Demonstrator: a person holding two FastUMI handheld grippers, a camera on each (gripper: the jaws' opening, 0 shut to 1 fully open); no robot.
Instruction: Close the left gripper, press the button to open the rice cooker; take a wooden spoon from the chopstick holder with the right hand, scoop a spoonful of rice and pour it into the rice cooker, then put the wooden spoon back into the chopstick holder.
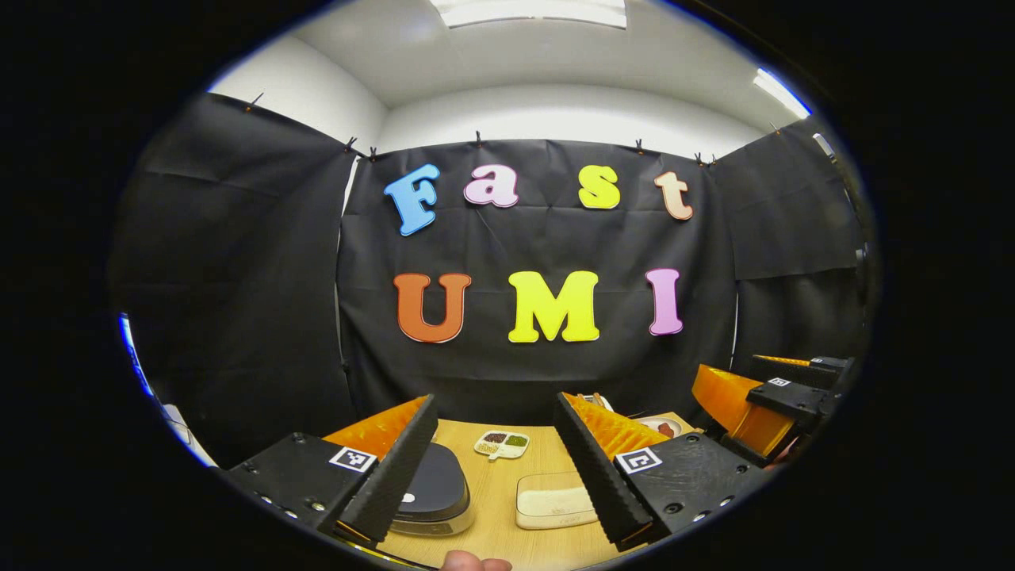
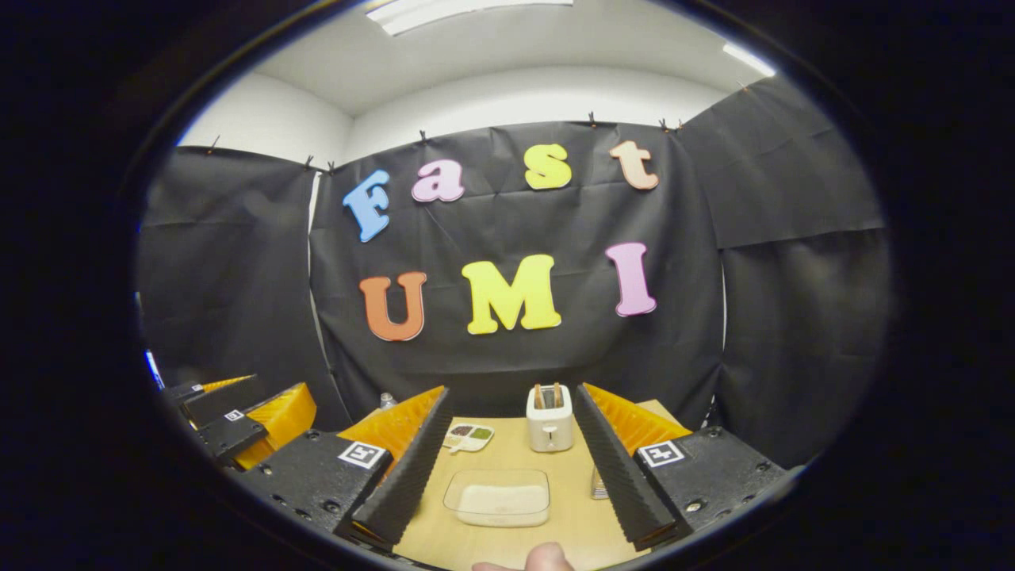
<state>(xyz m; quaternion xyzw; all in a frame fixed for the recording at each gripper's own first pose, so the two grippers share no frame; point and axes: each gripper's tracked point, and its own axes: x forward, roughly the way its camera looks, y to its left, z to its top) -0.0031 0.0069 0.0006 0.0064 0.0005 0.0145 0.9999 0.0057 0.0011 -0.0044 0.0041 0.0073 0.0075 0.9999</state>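
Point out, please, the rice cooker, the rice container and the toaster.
Rice cooker (image 1: 434, 485): left gripper view, on its dark lid.
Rice container (image 2: 498, 498): right gripper view, on the rice inside.
Toaster (image 2: 549, 424): right gripper view, on its front face.

Left tool (image 1: 496, 476), right tool (image 2: 511, 484): ribbed fingers, screwed blocks, square markers.

A white toaster (image 2: 549, 419) and a divided snack dish (image 1: 502, 443) stand on the wooden table (image 2: 571, 468).
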